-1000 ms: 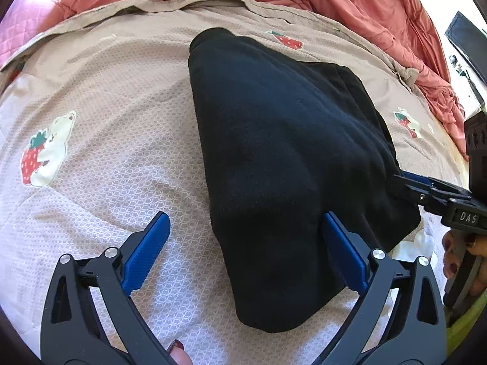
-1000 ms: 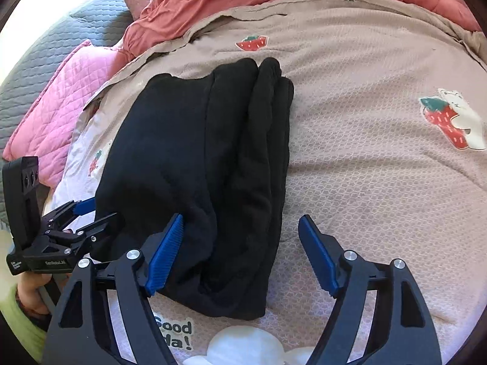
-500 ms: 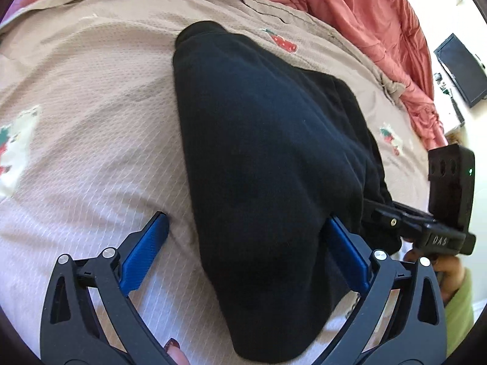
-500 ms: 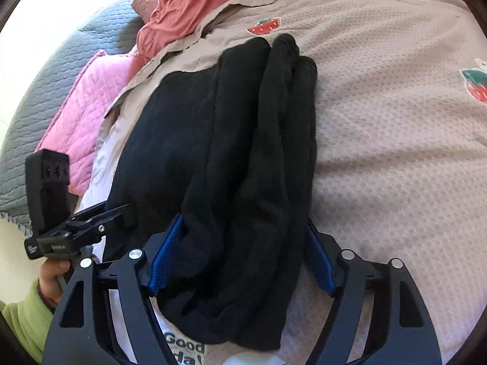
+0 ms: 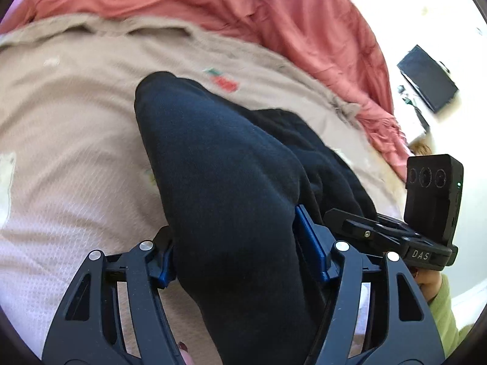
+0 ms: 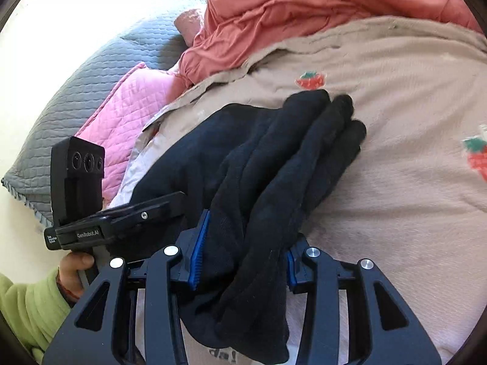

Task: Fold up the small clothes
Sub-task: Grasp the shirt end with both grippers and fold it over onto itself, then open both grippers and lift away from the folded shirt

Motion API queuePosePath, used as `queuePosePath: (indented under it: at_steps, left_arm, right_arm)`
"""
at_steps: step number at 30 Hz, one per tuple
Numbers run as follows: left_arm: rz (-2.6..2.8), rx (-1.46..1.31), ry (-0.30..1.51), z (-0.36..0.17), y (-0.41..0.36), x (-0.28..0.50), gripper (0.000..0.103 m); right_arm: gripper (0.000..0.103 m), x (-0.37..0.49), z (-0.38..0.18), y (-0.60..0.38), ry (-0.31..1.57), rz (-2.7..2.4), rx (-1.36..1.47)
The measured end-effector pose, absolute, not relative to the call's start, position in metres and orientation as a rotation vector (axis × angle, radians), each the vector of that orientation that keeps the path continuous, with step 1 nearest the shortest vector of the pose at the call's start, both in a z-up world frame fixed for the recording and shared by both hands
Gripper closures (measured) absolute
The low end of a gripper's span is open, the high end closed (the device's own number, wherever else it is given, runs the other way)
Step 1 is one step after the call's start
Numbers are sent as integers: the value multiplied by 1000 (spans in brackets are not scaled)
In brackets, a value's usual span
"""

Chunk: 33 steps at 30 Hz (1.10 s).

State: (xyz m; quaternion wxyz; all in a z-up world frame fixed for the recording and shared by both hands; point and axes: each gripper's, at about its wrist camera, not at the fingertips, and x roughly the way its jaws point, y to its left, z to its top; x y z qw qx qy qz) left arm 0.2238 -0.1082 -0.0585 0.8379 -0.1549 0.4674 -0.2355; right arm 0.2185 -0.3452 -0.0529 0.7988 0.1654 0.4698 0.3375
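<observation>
Since the earlier frame, both our left gripper (image 5: 240, 255) and right gripper (image 6: 243, 255) had just closed onto the black garment's (image 5: 219, 182) near end; its long axis ran away toward the far side of the bedspread (image 5: 76, 106).

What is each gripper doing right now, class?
Left gripper: just closed, pads gripping the black garment.
Right gripper: just closed, pads gripping the same garment's bunched edge.

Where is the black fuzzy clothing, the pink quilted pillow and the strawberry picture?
Black fuzzy clothing (image 6: 274, 158): right wrist view, on its folded middle.
Pink quilted pillow (image 6: 127, 112): right wrist view, on its quilted top.
Strawberry picture (image 6: 310, 79): right wrist view, on the red fruit.
</observation>
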Motion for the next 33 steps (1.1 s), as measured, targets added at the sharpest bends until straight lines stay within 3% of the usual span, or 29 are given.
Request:
queuePosePath:
  at_steps: [4,7,11,15,19,23,25,33]
  left_arm:
    - [-486,-283,1059,-79,-122,223,45]
    - [-415,-254,1141,-103,-127,220,36]
    - [-410,-284,1153,-110,-120,216,30]
    - [-404,-258,1163,-108,-121,218,28]
    - [-381,-227,1170,-99,-118,213,27]
    - [-358,-188,1164,-90,-116,207,27]
    - [-345,-166,1155,-83,-114,204,27]
    - [-286,-148,1090,-55,-96,187,16]
  right_arm:
    - [64,219,-73,-355,1088,640,299]
    - [59,223,-99,-349,1203,591,266]
    - [50,222,-100,-348,1210,560,236]
    - [48,218,-102,-349,1208,541,237]
    - [28,211,-95,-351,1178,469,191]
    - [24,205,-84,-346,1124,404,117]
    - [12,201,-77,-345,1085,348,85]
    - [5,174,-45,-362,865,227,138]
